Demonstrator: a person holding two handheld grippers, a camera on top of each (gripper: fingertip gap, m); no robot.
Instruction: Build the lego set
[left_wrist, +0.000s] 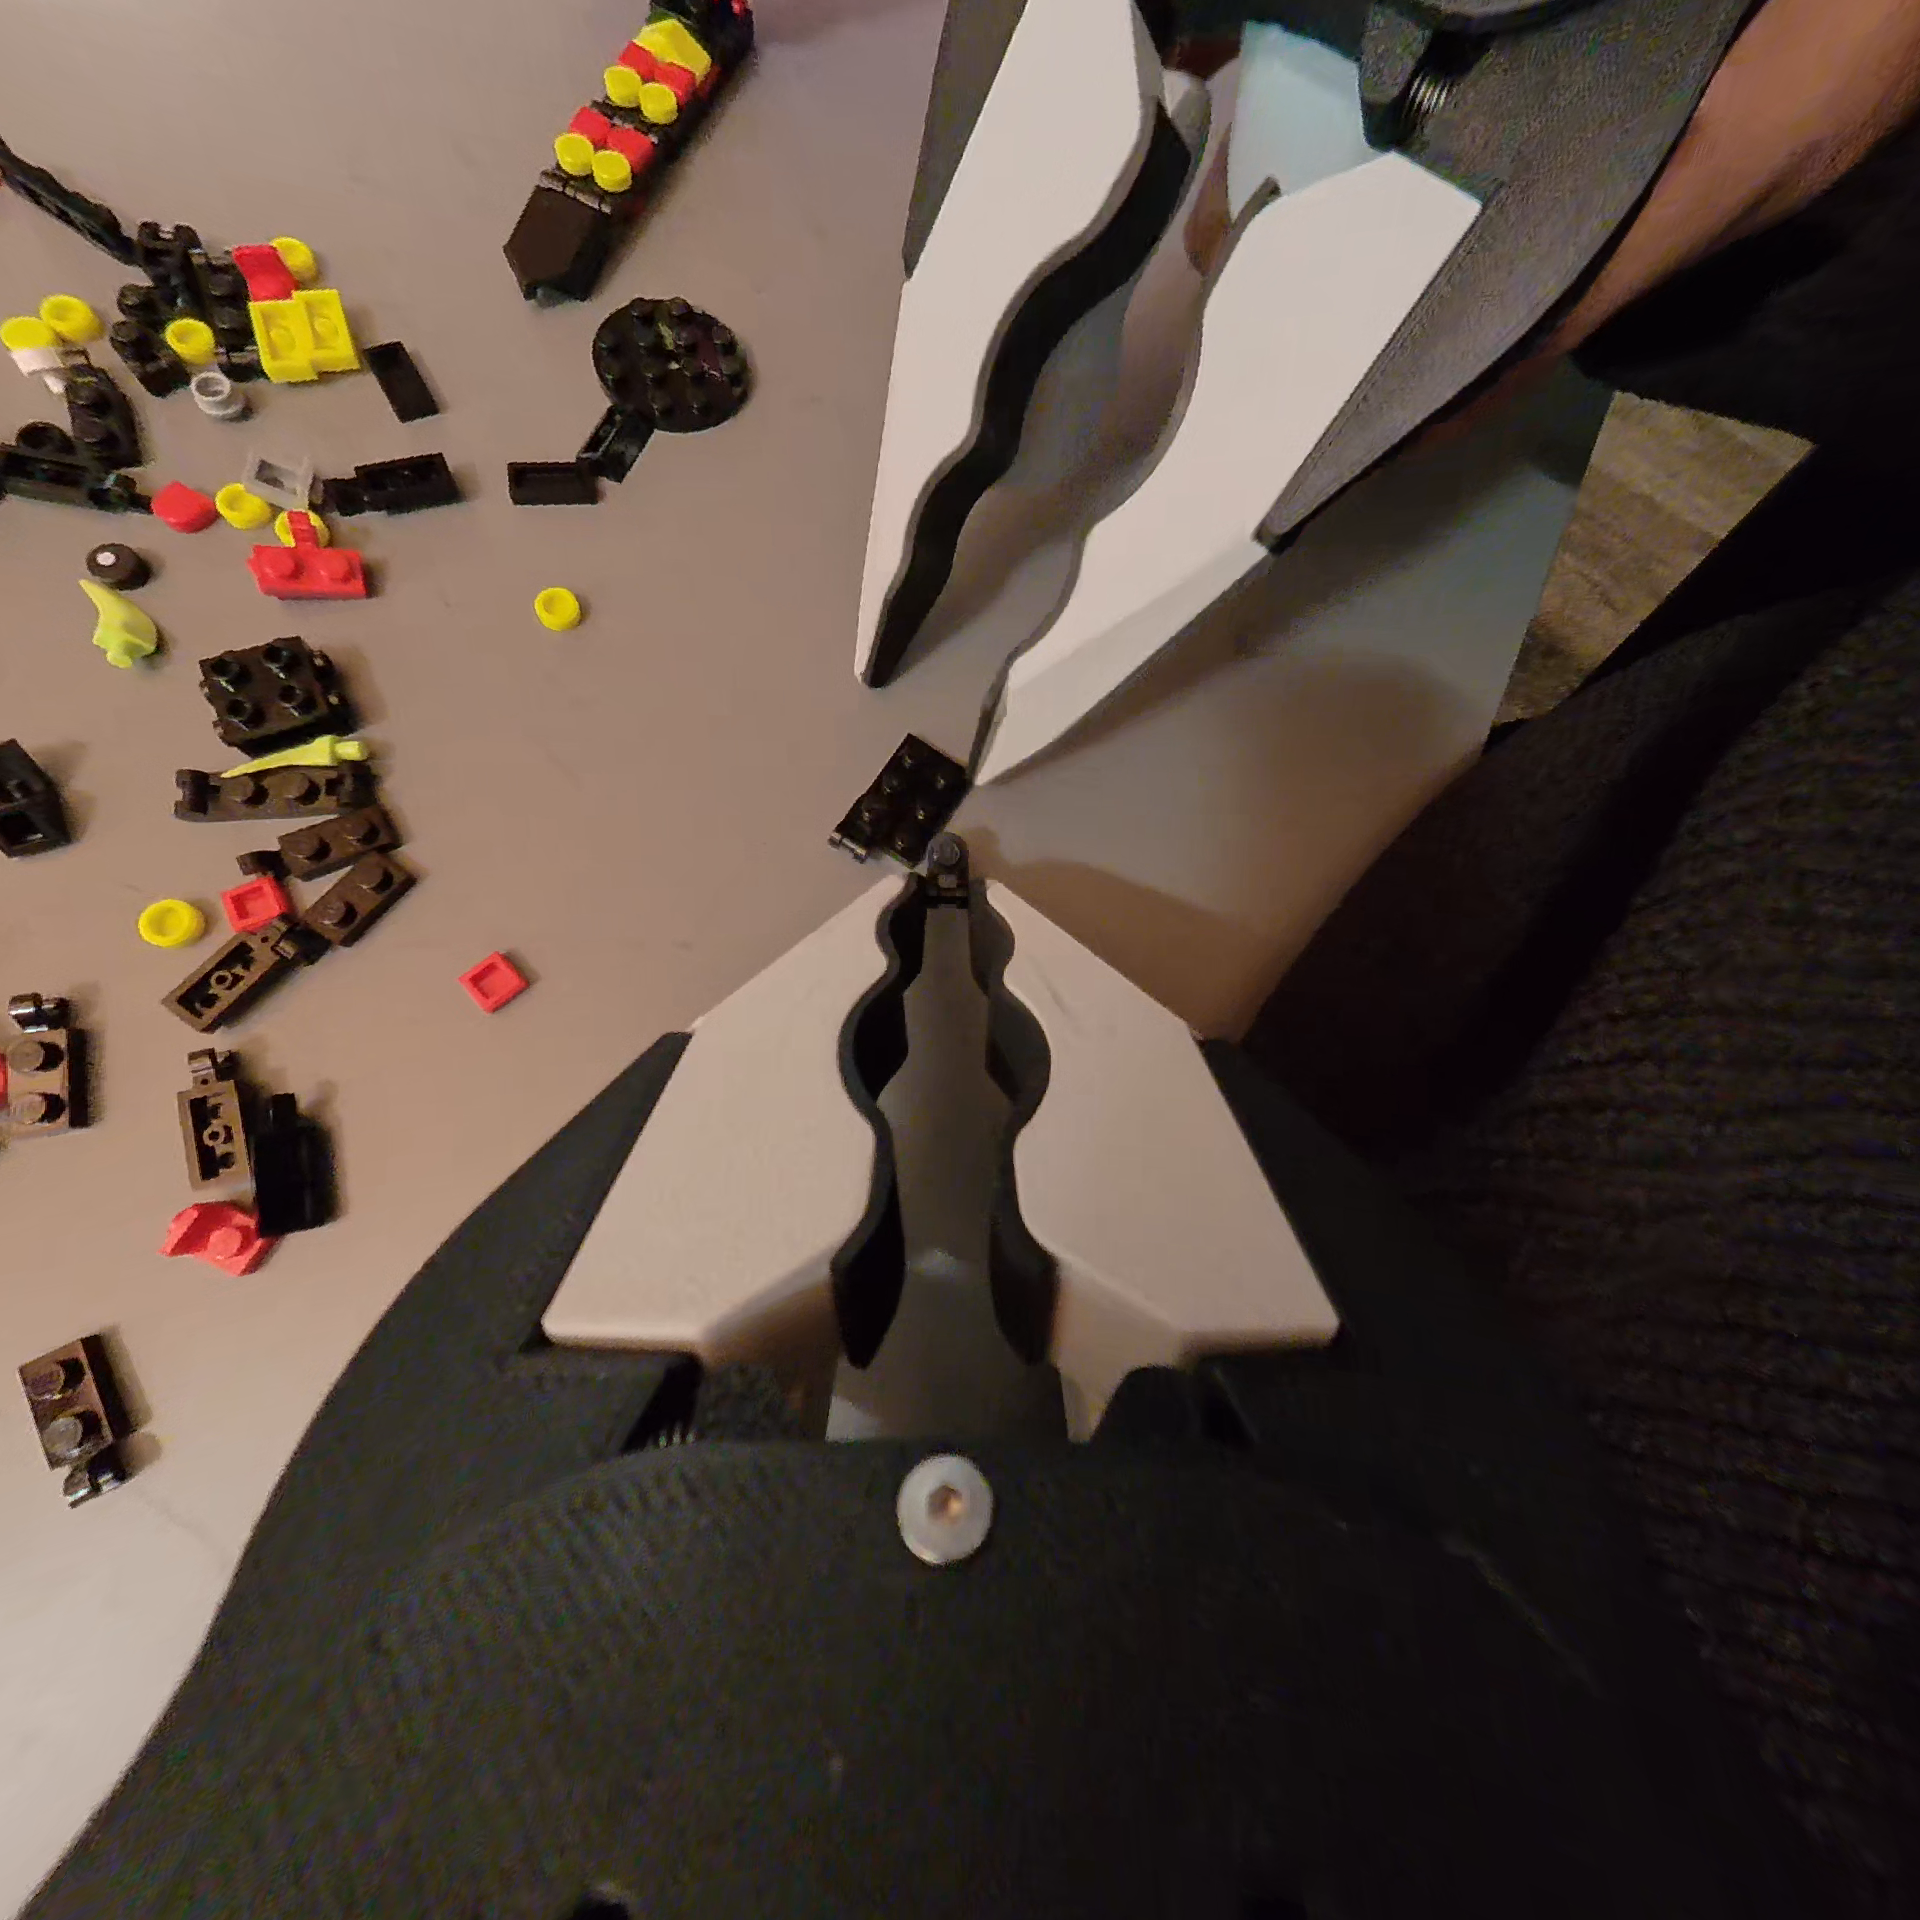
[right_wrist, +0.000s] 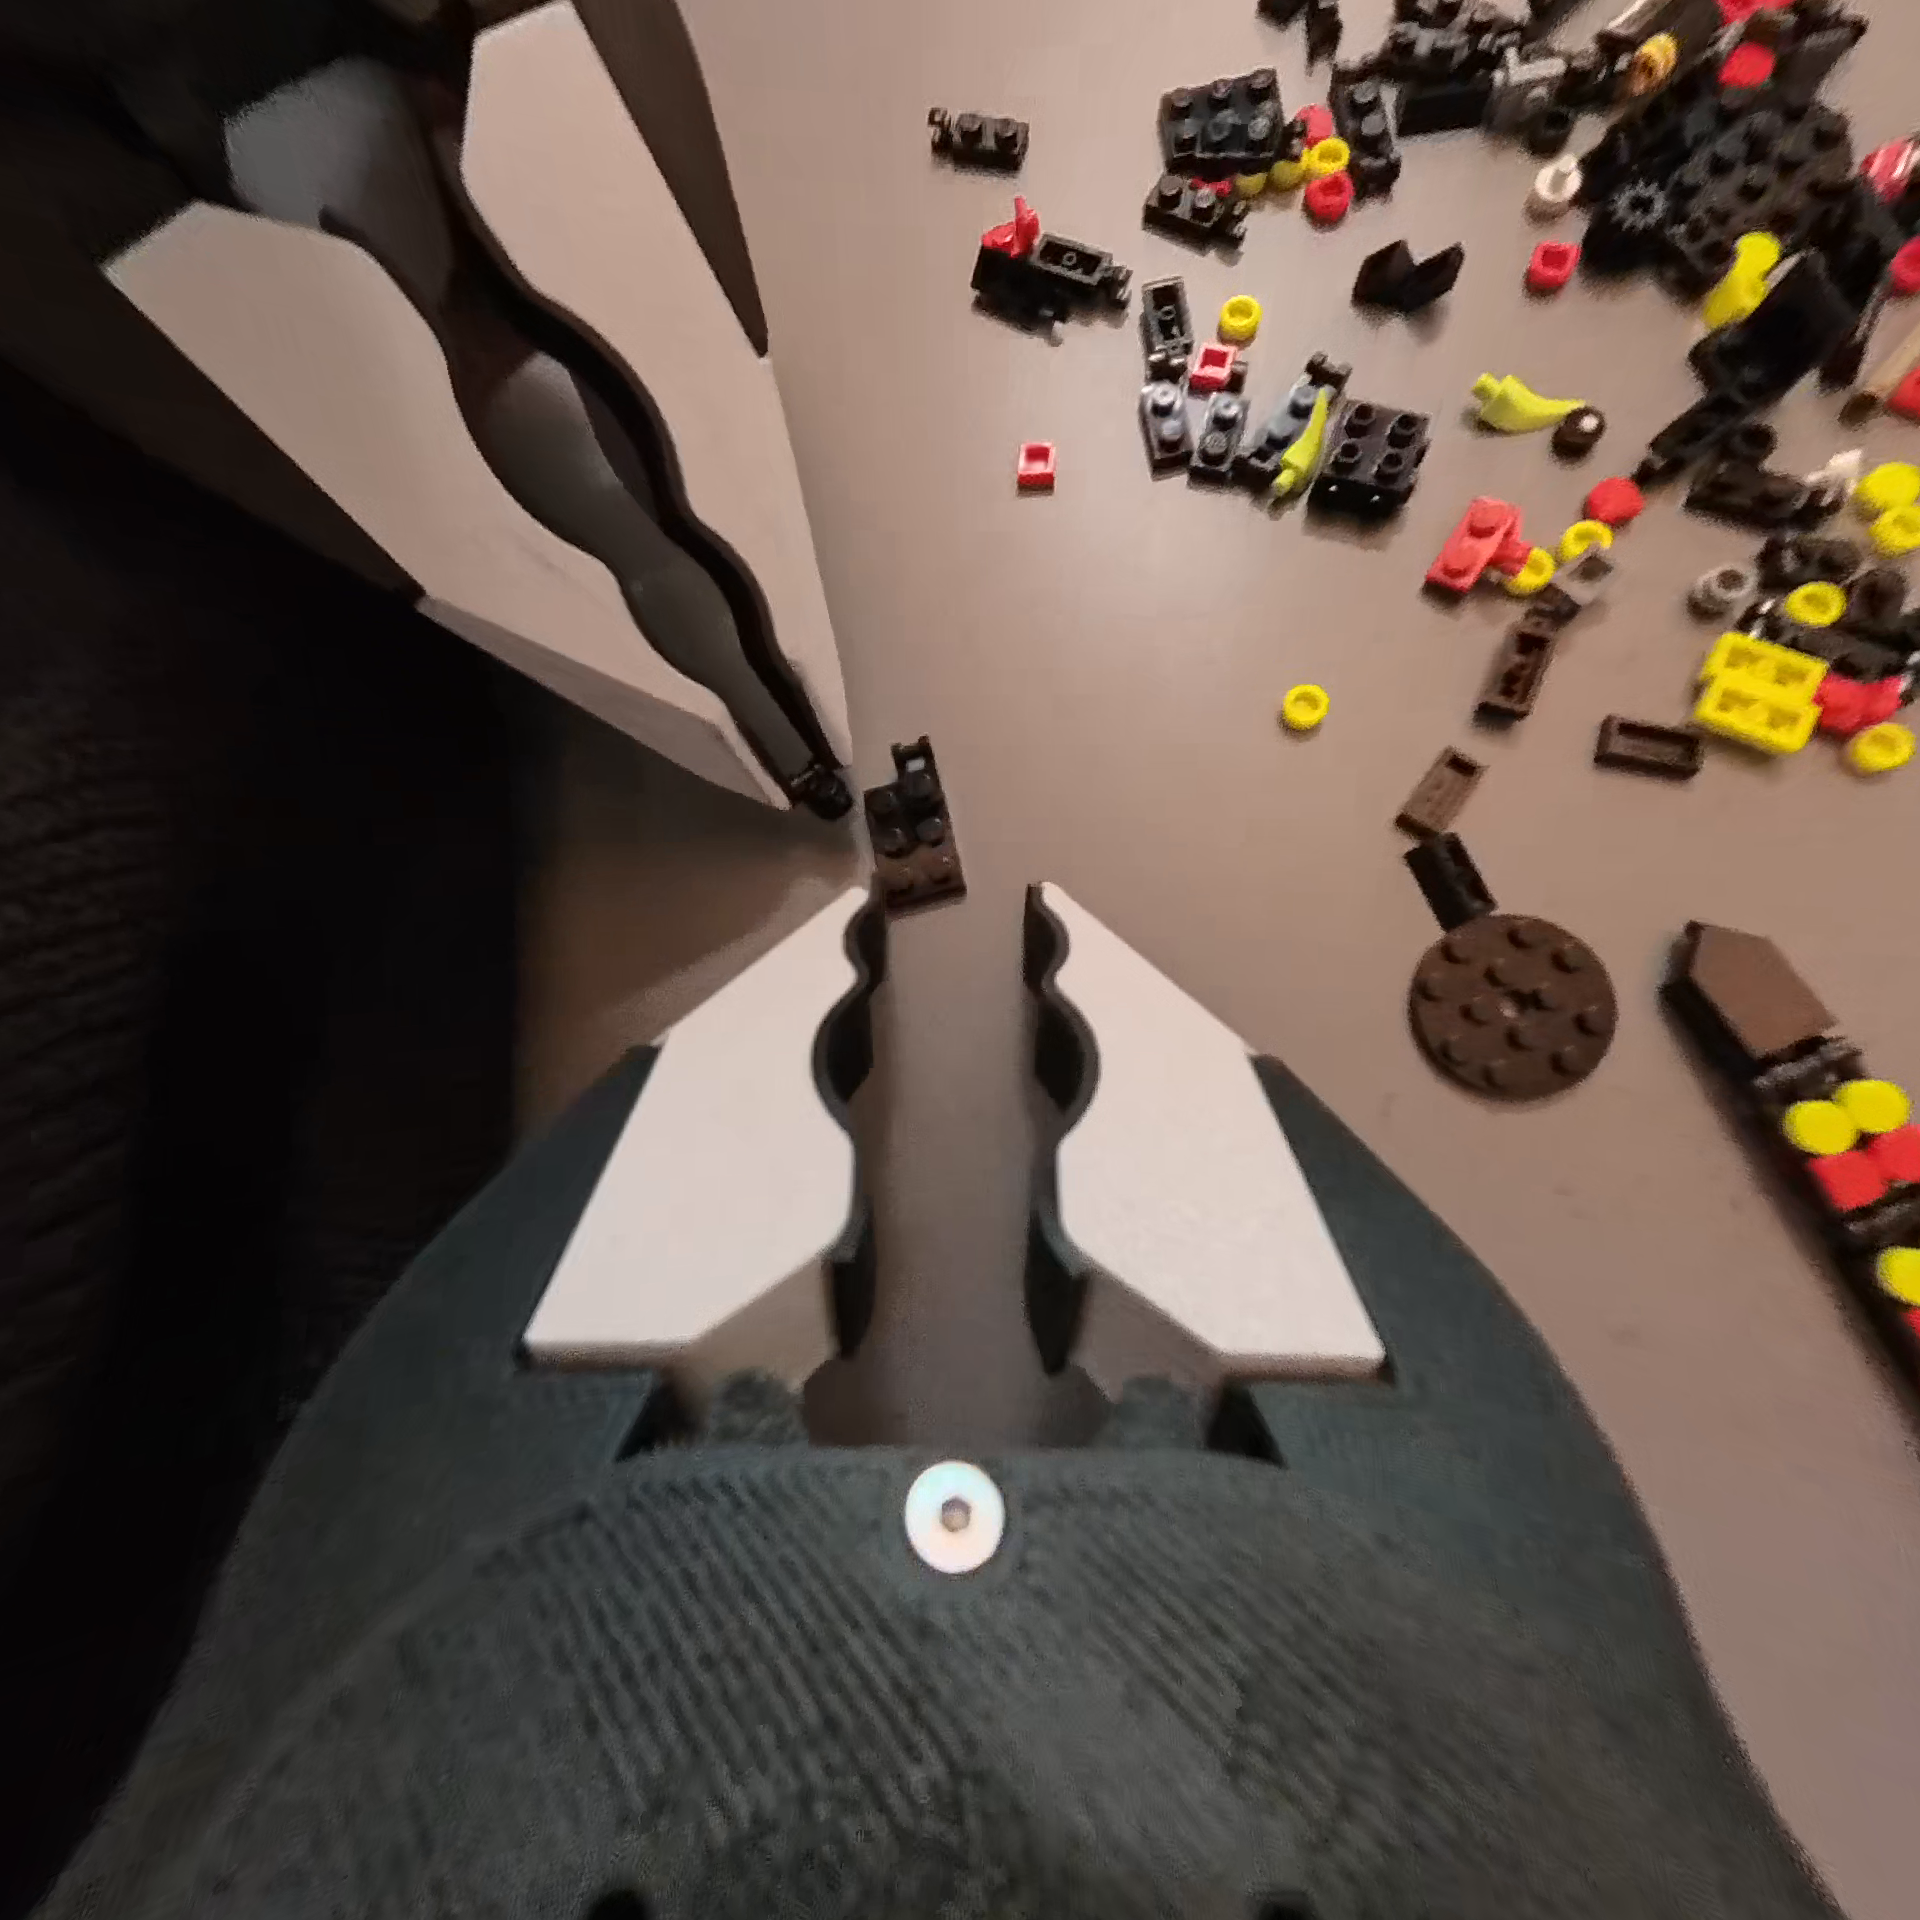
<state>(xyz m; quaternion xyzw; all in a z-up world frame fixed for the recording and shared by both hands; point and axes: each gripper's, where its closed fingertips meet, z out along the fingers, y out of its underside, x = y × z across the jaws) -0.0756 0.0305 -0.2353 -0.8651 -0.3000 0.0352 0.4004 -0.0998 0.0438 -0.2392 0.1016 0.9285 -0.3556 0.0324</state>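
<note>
The black hinge plate lies flat on the tabletop, studs up, near the edge closest to you and well apart from the loose parts. In the right wrist view the same plate sits just ahead of the right tool, offset toward its left finger, with its near end level with that fingertip. Its long axis runs roughly along the tool's forward line, and its clip end points away from you.

The right tool is spread, with nothing between its fingers. In the left wrist view one of its fingers comes down beside the plate's right end; whether it touches cannot be determined.

The left tool is pressed together on a small black clip piece. That piece hangs just beside the plate's near long edge, close but apparently not joined. In the right wrist view the clip piece stands to the left of the plate.

Judgement: you are at the step of mating the clip piece to the plate. The left tool is the nearer one for that approach. The plate is small and light, so expect it to slide unless the right tool steadies it.

Farther out lie the black round plate, a loose yellow round stud and the partly built strip of black, red and yellow parts.
</note>
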